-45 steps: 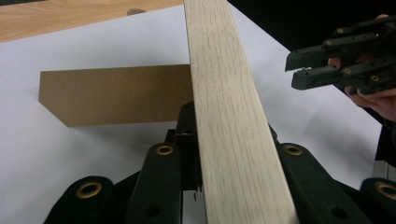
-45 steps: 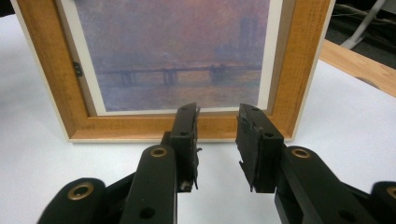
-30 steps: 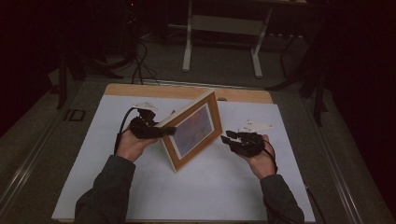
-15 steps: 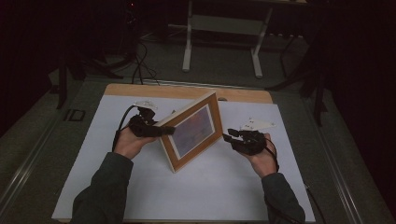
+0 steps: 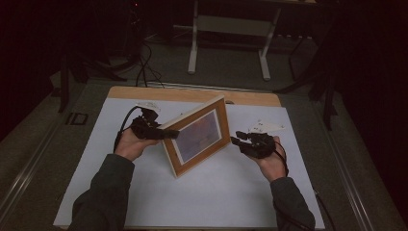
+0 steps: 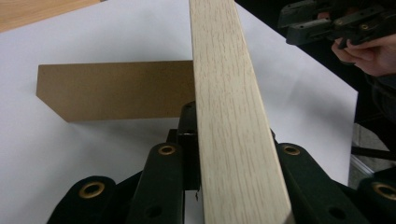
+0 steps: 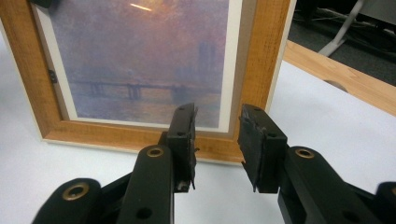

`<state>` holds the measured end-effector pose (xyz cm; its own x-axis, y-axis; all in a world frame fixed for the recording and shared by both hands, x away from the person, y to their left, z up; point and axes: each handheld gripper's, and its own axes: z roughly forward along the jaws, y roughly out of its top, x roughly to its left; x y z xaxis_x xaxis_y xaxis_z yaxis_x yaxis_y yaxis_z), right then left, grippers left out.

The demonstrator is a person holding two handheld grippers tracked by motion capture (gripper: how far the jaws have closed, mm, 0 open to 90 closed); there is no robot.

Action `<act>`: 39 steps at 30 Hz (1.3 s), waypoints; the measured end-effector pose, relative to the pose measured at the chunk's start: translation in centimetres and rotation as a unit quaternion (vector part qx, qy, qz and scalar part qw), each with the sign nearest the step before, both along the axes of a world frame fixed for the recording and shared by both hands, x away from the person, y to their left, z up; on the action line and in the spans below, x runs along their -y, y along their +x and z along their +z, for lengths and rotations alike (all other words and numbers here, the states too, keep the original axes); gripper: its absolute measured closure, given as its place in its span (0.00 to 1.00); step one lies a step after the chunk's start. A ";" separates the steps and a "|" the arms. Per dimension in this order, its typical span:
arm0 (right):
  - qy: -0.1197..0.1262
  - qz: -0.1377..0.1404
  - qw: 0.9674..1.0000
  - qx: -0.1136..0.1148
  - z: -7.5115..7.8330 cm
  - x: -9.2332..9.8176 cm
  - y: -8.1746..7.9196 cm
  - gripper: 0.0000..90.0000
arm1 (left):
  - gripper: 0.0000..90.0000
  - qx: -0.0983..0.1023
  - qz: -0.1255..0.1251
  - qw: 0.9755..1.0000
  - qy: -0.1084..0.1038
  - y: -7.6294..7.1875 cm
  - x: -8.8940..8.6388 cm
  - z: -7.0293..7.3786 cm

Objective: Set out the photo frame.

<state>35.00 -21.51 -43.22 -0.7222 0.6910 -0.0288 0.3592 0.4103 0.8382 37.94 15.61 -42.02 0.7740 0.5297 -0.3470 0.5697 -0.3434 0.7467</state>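
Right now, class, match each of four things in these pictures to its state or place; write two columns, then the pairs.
Things:
1. picture frame
2. left gripper
3. right gripper
4. brown stand flap

States:
A. jaws open, nothing between them
B. propped up on the white sheet
C. clamped on the frame's edge
D. sticks out behind the frame, resting on the sheet

Pairs: 1-B, 2-C, 3-A, 4-D

item: my wooden table (image 5: 192, 94), pale timber showing along the far edge. on it: one white sheet (image 5: 216, 192) covering nearly the whole top. on the sheet: one wood-framed picture (image 5: 199, 136), standing tilted on its lower edge, brown backing stand (image 6: 116, 88) resting behind it.
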 end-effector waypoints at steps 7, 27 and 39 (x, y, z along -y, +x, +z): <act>0.001 -0.003 1.000 0.001 0.2 0.2 0.1 0.72 | 0.84 -0.002 -0.015 1.000 -0.003 0.1 0.0 0.0; 0.032 -0.027 0.999 -0.003 1.0 1.2 1.7 0.65 | 0.88 0.017 -0.050 0.999 0.007 -0.1 0.6 0.3; 0.022 -0.007 1.000 -0.012 1.6 0.0 3.9 0.44 | 0.87 0.035 -0.053 0.998 0.013 -0.2 0.7 0.3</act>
